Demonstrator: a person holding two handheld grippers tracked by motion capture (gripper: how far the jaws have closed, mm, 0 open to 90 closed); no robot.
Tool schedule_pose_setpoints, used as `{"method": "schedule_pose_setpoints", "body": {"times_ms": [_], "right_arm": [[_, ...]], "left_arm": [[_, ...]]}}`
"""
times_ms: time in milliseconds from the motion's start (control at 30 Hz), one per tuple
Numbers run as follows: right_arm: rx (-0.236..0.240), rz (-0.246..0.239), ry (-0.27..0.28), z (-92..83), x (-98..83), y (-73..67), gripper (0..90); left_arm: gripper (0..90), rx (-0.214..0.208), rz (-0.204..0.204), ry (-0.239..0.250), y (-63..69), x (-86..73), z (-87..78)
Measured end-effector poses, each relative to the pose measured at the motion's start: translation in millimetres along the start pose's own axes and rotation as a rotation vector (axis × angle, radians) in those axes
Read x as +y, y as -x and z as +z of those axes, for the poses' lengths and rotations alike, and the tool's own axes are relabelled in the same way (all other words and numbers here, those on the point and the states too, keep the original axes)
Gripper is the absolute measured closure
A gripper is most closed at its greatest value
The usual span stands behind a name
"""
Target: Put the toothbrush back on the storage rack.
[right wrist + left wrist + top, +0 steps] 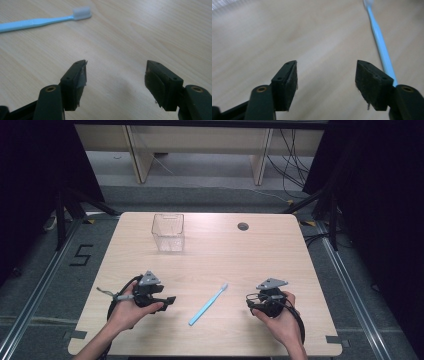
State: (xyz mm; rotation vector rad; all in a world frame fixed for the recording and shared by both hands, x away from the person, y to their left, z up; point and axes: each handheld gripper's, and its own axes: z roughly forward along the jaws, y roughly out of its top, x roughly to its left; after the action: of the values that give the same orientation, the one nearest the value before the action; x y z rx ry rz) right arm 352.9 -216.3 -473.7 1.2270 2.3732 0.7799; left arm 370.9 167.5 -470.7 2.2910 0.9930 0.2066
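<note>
A light blue toothbrush [208,305] with a white bristle head lies slantwise on the wooden table [280,250], between the two hands. My left gripper [170,301] rests low at the front left, open, jaws pointing right toward the brush handle. In the left gripper view the toothbrush [379,37] runs up along the right jaw, outside the empty gap of the left gripper [326,75]. My right gripper [250,301] sits at the front right, open and empty. In the right gripper view the toothbrush [45,20] lies at the upper left, beyond the right gripper [115,75].
A clear square plastic container [168,232] stands upright toward the table's far left. A round cable hole [243,226] is set in the far edge. Black stands and cables flank the table on the floor.
</note>
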Motion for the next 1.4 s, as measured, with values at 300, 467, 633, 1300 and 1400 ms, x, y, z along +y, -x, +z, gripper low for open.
{"method": "schedule_pose_setpoints", "body": {"times_ms": [300,467,633,1300,1400], "right_arm": [[0.030,-0.015,-0.082,2.8,-0.3,-3.5,35.0],[0.033,-0.007,-0.077,2.4,0.2,-5.0,35.1],[0.033,0.007,-0.084,3.9,-0.3,-5.3,35.4],[0.010,0.006,-0.077,0.3,-0.2,-3.5,36.1],[0.010,0.007,-0.076,0.1,-0.2,-3.5,36.0]], "left_arm": [[33.9,0.004,0.012,-0.195,12.8,30.4,4.2],[34.0,-0.005,0.009,-0.258,22.4,42.9,12.5],[34.0,-0.017,0.000,-0.303,31.1,53.9,19.2],[33.9,-0.041,0.027,-0.413,64.0,82.6,53.6],[33.9,-0.045,0.053,-0.434,66.7,86.3,58.2]]}}
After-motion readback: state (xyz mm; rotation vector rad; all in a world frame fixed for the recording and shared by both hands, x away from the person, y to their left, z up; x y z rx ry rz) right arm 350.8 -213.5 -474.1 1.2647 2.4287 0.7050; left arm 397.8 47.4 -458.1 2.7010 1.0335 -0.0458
